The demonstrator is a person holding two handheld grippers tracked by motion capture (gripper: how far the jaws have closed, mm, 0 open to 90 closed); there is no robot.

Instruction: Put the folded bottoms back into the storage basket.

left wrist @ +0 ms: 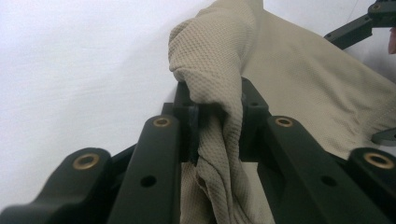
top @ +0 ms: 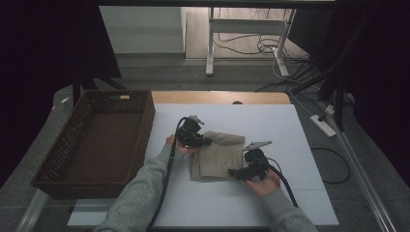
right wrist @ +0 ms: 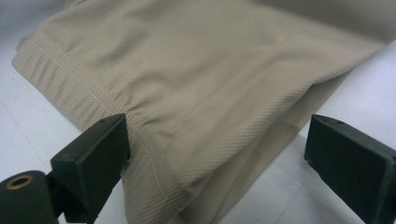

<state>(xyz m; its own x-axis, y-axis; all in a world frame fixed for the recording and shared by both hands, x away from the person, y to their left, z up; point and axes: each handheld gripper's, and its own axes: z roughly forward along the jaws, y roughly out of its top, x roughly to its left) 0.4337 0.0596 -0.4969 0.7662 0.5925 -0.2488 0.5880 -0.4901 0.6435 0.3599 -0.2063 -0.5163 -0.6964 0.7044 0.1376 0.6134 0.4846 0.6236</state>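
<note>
My right gripper (right wrist: 217,158), jaws wide apart over folded tan cloth (right wrist: 201,79)

Both my black jaws rise from the bottom, one at lower left w/ a brass-ringed pivot hole beside it, the other at lower right; the cloth's near corner sits btwn them, neither pad pressing it. Left pad is just at the hemmed edge, maybe touching, can't tell. Fabric has a fine waffle-like texture, a stitched hem w/ ribbed band running from upper left down to the corner, a few soft creases. It lies on a white table (right wrist: 28,135), layers stacked at the right-hand fold
</note>
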